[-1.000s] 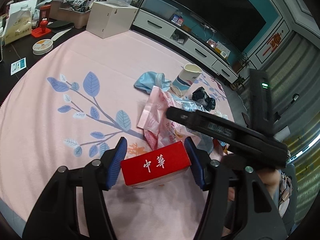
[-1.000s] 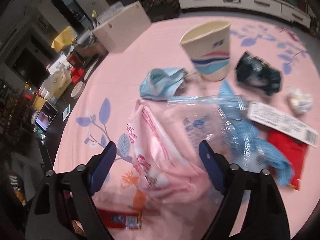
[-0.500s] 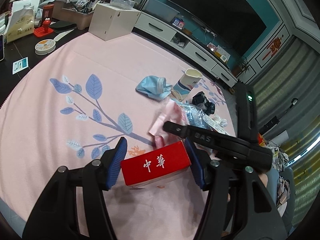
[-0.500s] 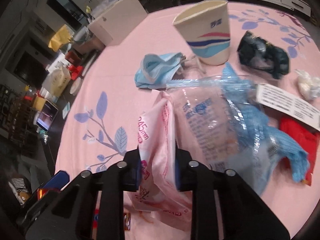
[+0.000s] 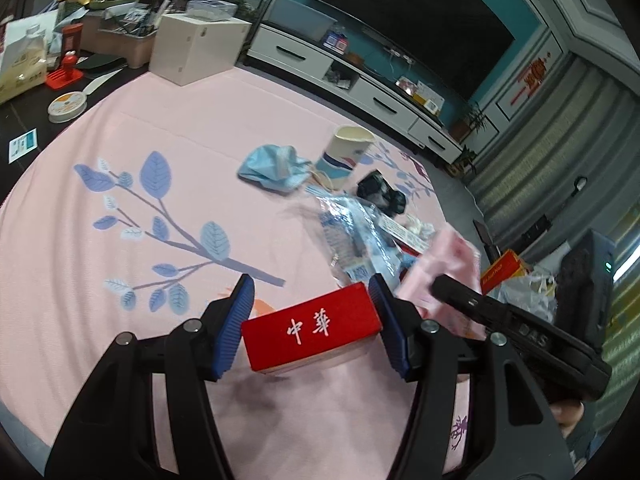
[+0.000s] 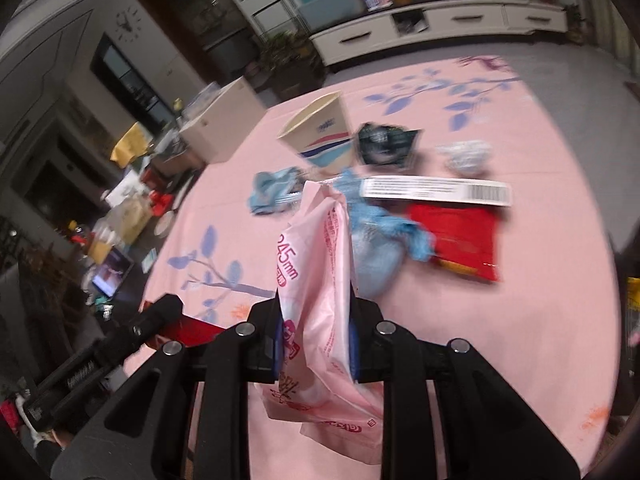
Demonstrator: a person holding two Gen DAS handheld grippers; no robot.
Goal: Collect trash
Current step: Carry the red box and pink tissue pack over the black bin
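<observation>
Right wrist view: the right claw [image 6: 314, 334] pinches a limp, light pink wrapper [image 6: 316, 280] mid-body above the tabletop [image 6: 540, 140], a sound hold for crinkly film, while the left claw [image 5: 312, 326] clamps a stiff red box [image 5: 310, 326] by its ends.

The right tool [image 6: 314, 338] pinches a pink plastic bag [image 6: 320, 280].

Left wrist view: looks forward between its fingers [image 5: 236, 322], low over the pink table [image 5: 160, 128], toward the TV wall. Right wrist view: faces across the same table [image 6: 540, 128]. Both share the paper cup [image 5: 346, 154] [image 6: 322, 130] and the trash around it.
</observation>
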